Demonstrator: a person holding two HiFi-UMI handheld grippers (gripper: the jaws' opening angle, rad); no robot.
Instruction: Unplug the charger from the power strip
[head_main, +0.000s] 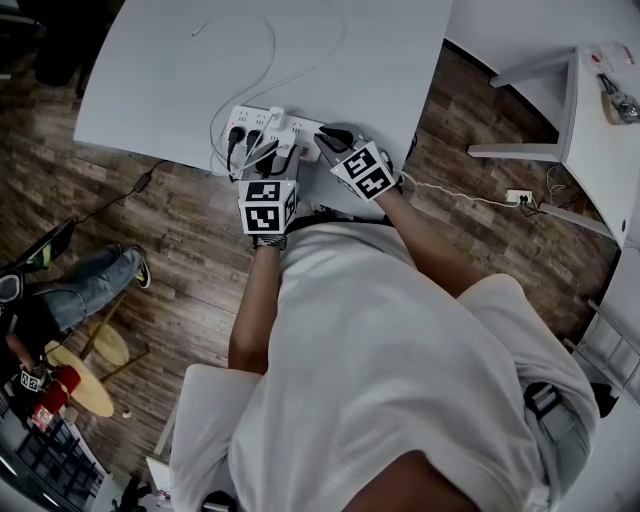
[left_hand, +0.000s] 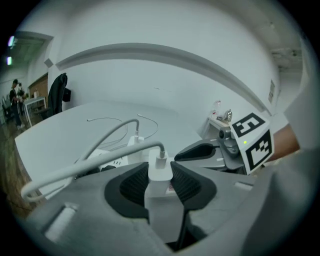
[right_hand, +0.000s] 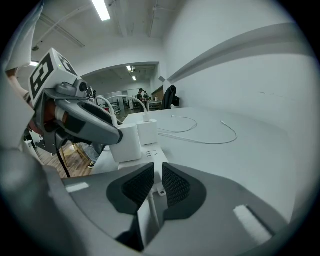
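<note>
Although a small reddish print shows on the white charger (left_hand: 161, 197), it is too blurred to read, and the marker cube (left_hand: 254, 141) on the right tongs (right_hand: 156, 181) carries only black-and-white squares. The left tongs (left_hand: 160, 174) are clenched on that charger, one ribbed pad against each side, spread just the width of its body. A white cable (left_hand: 90, 160) leaves the charger's top just beyond the pad tips and curves away to the left.

Seen from the right tongs, the charger stands just ahead and to the left, its base against the face of the white power strip (right_hand: 150, 154); whether its prongs sit in the socket cannot be told. The right tongs are nearly closed, with a slim gap between the pads and the strip's near end showing in it; whether the pads pinch it is unclear.

A second white charger (right_hand: 148, 131) sits just beyond the first. Black plugs (head_main: 238, 137) stand in the strip to the left of the left tongs, on the white counter (right_hand: 250, 150).
</note>
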